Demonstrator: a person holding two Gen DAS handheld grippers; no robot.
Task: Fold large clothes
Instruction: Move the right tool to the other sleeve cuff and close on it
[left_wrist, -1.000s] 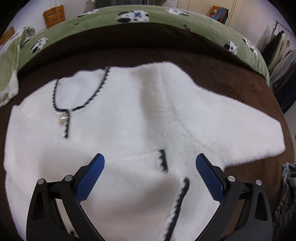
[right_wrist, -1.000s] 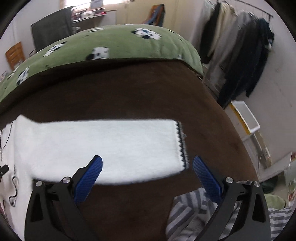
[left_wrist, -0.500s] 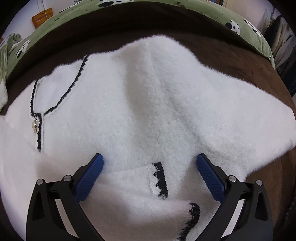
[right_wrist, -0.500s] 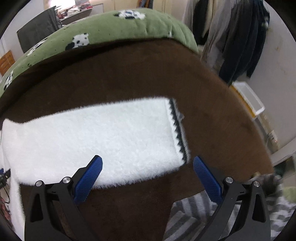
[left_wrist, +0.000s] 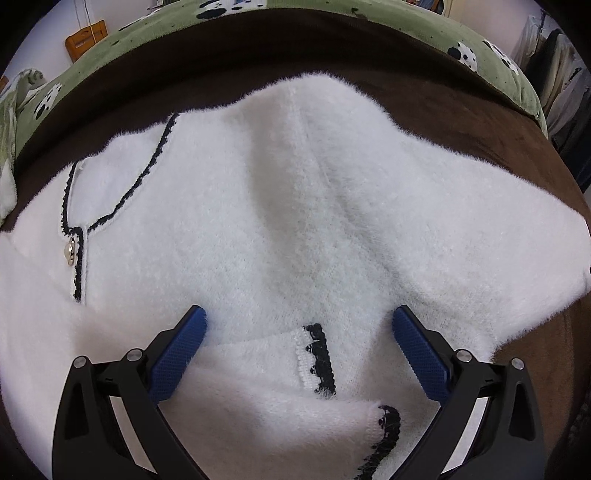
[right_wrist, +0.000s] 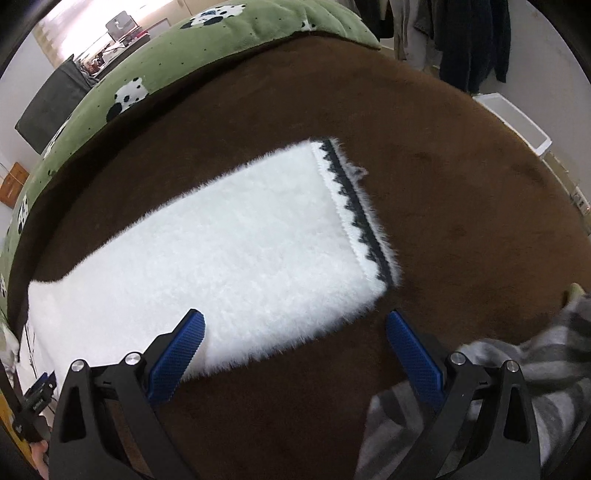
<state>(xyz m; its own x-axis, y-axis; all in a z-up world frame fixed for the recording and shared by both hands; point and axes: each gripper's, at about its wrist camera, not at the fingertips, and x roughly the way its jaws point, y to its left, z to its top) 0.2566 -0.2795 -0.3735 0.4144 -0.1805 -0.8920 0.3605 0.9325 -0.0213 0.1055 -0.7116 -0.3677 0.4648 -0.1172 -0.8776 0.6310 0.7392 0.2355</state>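
Observation:
A fluffy white cardigan (left_wrist: 295, 206) with black scalloped trim lies spread on a brown blanket (left_wrist: 480, 122). Its collar and a pearl button (left_wrist: 70, 251) are at the left in the left wrist view. One sleeve is folded across the body, its black-trimmed cuff (left_wrist: 317, 362) lying between the fingers of my open left gripper (left_wrist: 298, 323), which hovers just above the fabric. In the right wrist view the other sleeve (right_wrist: 229, 251) stretches out flat, its trimmed cuff (right_wrist: 354, 206) at the right. My right gripper (right_wrist: 294, 326) is open over the sleeve's near edge, holding nothing.
A green blanket with panda prints (right_wrist: 177, 66) covers the far side of the bed. A grey striped garment (right_wrist: 517, 387) lies at the near right. Dark clothes hang on a rack (right_wrist: 472, 40) beyond the bed, with a white bin (right_wrist: 517, 122) on the floor.
Both grippers have moved closer to the cardigan. The folded cuff now sits between the left fingers, and the right gripper has come nearer the outstretched sleeve's edge. Both stayed open.

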